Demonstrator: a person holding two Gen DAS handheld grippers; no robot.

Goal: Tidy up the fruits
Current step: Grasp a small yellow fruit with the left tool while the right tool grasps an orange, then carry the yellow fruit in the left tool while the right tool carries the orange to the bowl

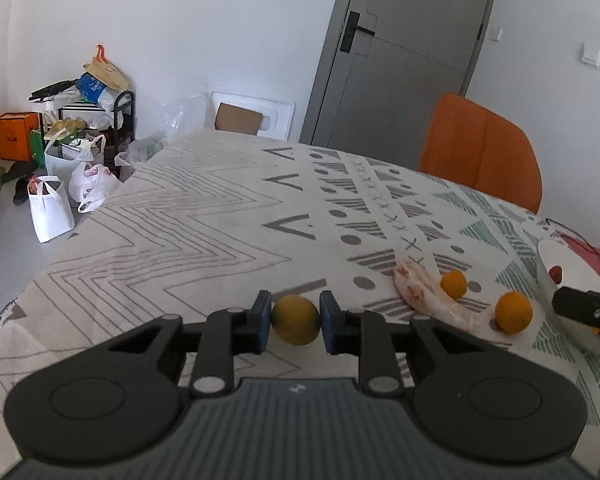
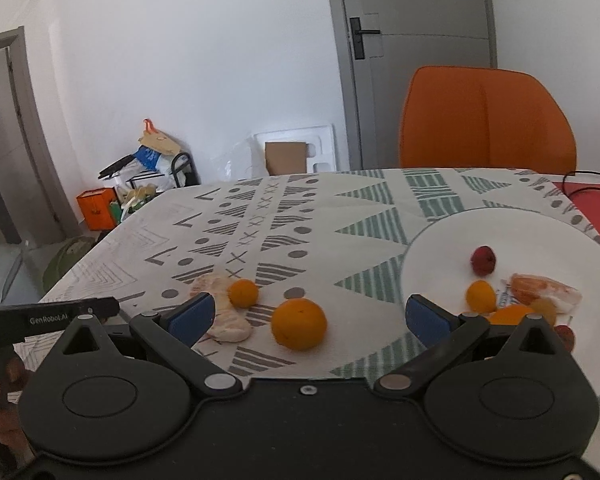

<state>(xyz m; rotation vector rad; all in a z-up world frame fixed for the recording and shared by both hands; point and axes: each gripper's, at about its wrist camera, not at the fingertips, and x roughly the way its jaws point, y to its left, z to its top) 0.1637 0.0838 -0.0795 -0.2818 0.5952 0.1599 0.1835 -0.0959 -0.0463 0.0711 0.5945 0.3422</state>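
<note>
- The counter (image 2: 340, 216) is covered with a patterned cloth; I see an orange chair (image 2: 484, 120) at its far side and a grey door (image 2: 416, 60) behind that.
- A white plate (image 2: 440, 248) sits on the counter's right part. It holds a red fruit (image 2: 483, 260), a small yellow-orange fruit (image 2: 481, 296), a peeled citrus piece (image 2: 544, 290) and further fruit partly hidden behind my right gripper's finger.
- My left gripper (image 1: 295, 320) is pinching a yellow-orange fruit (image 1: 295, 320) between its blue pads; both pads touch the fruit's sides. I cannot tell whether the fruit rests on the cloth.
- My right gripper (image 2: 308, 316) is spread wide and holds nothing. One finger sits over the cloth, the other over the plate's near edge.
- A large orange (image 2: 299, 323) lies on the cloth between the spread fingers, touching neither, left of the plate.
- A peeled pale citrus piece (image 2: 224, 312) lies on the cloth left of the large orange.
- A small orange (image 2: 243, 293) rests against that peeled piece, near the large orange.
</note>
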